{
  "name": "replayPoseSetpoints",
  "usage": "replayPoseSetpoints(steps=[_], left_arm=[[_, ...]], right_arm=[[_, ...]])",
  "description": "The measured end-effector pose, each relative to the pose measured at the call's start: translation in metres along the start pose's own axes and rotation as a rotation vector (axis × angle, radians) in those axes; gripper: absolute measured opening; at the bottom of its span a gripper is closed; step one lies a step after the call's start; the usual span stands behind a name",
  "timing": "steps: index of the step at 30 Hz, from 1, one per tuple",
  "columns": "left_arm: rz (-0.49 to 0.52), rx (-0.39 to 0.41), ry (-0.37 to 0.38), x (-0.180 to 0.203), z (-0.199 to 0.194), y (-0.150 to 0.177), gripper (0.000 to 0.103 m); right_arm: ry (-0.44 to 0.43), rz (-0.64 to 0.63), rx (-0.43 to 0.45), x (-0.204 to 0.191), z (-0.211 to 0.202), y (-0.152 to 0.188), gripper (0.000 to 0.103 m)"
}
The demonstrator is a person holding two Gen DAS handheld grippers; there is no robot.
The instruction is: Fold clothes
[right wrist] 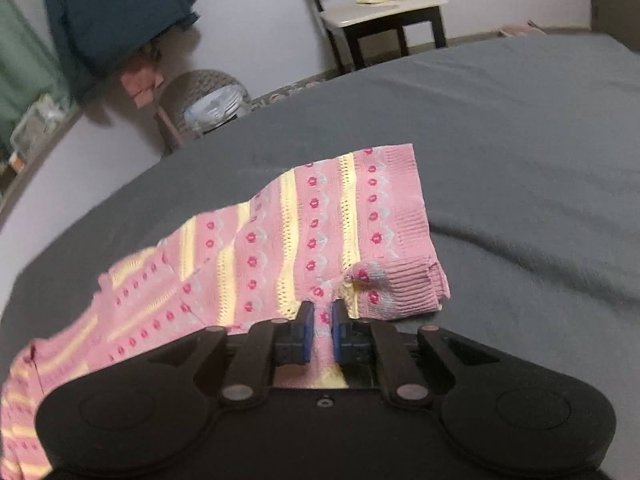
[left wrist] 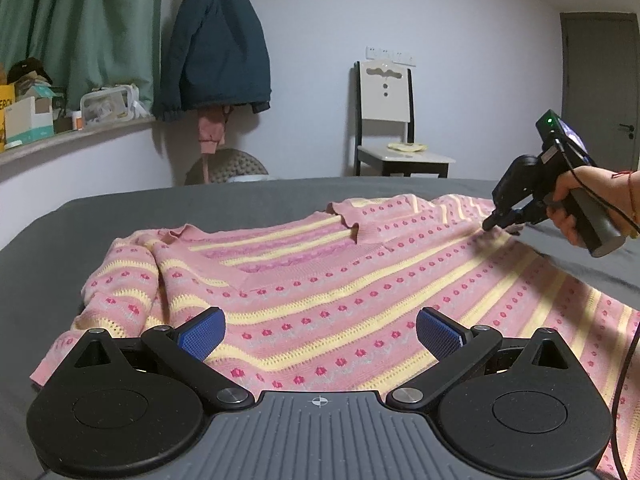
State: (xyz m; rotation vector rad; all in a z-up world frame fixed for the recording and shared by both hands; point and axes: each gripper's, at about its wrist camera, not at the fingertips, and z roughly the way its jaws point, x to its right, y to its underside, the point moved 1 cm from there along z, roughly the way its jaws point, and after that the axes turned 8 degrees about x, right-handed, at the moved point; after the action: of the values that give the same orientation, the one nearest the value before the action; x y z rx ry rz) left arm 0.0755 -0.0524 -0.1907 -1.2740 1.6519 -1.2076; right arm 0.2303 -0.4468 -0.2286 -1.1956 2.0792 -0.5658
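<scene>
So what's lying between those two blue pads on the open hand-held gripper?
Only the pink striped sweater, spread on the grey bed; the left hand-held gripper holds nothing, as the left wrist view shows.

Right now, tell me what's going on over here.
A person is folding a pink knit sweater with yellow stripes and red flowers that is spread on a bed with a dark grey sheet. The right tool is shut on a pinch of the sweater near its ribbed edge. The left tool hangs open above the sweater's body, holding nothing. One sleeve lies bunched at the far-left side, and no fold looks finished yet.
</scene>
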Motion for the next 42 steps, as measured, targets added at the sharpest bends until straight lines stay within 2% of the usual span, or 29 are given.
replayPoseSetpoints(steps=[1, 4, 6, 9, 11, 14, 15, 16, 18, 19, 22, 24, 27, 29, 30, 31, 33, 35, 36, 38, 40, 42], left_arm=[[-0.003, 0.001, -0.003, -0.001, 0.0, -0.001, 0.103], [-0.022, 0.009, -0.014, -0.005, -0.002, -0.003, 0.103], [-0.058, 0.02, -0.029, -0.01, -0.004, -0.007, 0.103], [-0.127, 0.024, -0.064, -0.019, -0.006, -0.013, 0.103], [-0.168, 0.029, -0.09, -0.026, -0.009, -0.016, 0.103], [-0.208, 0.039, -0.156, -0.037, -0.015, -0.022, 0.103], [-0.218, 0.045, -0.189, -0.041, -0.018, -0.024, 0.103], [-0.228, 0.05, -0.223, -0.047, -0.022, -0.026, 0.103], [-0.245, 0.052, -0.288, -0.058, -0.029, -0.029, 0.103], [-0.253, 0.05, -0.321, -0.064, -0.033, -0.03, 0.103], [-0.292, 0.037, -0.427, -0.087, -0.048, -0.033, 0.103], [-0.336, 0.022, -0.49, -0.106, -0.056, -0.032, 0.103], [-0.419, -0.027, -0.539, -0.137, -0.063, -0.028, 0.103], [-0.498, -0.035, -0.526, -0.155, -0.067, -0.022, 0.103], [-0.54, -0.036, -0.517, -0.164, -0.068, -0.02, 0.103], [-0.587, -0.037, -0.505, -0.172, -0.07, -0.017, 0.103], [-0.682, -0.046, -0.467, -0.182, -0.067, -0.01, 0.103], [-0.735, -0.069, -0.429, -0.185, -0.059, -0.005, 0.103], [-0.74, -0.085, -0.412, -0.183, -0.055, -0.003, 0.103], [-0.688, -0.116, -0.396, -0.173, -0.044, -0.002, 0.103], [-0.648, -0.096, -0.417, -0.168, -0.037, 0.0, 0.103], [-0.688, -0.065, -0.443, -0.173, -0.032, 0.008, 0.103]], right_arm=[[-0.015, -0.007, -0.021, 0.003, -0.004, -0.001, 0.03], [-0.061, -0.015, -0.037, 0.016, -0.033, 0.002, 0.037], [-0.077, -0.03, -0.06, 0.026, -0.059, 0.012, 0.037], [-0.047, -0.097, -0.123, 0.046, -0.114, 0.045, 0.037], [-0.022, -0.145, -0.147, 0.058, -0.147, 0.07, 0.042], [0.039, -0.191, -0.213, 0.073, -0.178, 0.11, 0.044], [0.053, -0.202, -0.24, 0.078, -0.182, 0.121, 0.043], [0.059, -0.21, -0.269, 0.081, -0.184, 0.132, 0.032], [0.055, -0.227, -0.27, 0.083, -0.19, 0.143, 0.018], [0.053, -0.223, -0.27, 0.083, -0.194, 0.143, 0.003], [0.065, -0.221, -0.263, 0.081, -0.205, 0.142, 0.003], [0.086, -0.224, -0.288, 0.085, -0.2, 0.145, 0.003], [0.098, -0.198, -0.304, 0.087, -0.198, 0.146, 0.004], [0.134, -0.222, -0.282, 0.079, -0.201, 0.142, 0.022], [0.154, -0.254, -0.246, 0.072, -0.206, 0.142, 0.043], [0.173, -0.287, -0.21, 0.066, -0.211, 0.142, 0.056], [0.195, -0.376, -0.125, 0.046, -0.223, 0.143, 0.057], [0.163, -0.453, -0.053, 0.017, -0.235, 0.147, 0.057], [0.121, -0.475, -0.031, 0.001, -0.24, 0.15, 0.057], [0.021, -0.495, 0.009, -0.032, -0.248, 0.156, 0.057], [-0.102, -0.514, 0.03, -0.068, -0.254, 0.161, 0.057], [-0.2, -0.542, 0.025, -0.1, -0.256, 0.167, 0.057]])
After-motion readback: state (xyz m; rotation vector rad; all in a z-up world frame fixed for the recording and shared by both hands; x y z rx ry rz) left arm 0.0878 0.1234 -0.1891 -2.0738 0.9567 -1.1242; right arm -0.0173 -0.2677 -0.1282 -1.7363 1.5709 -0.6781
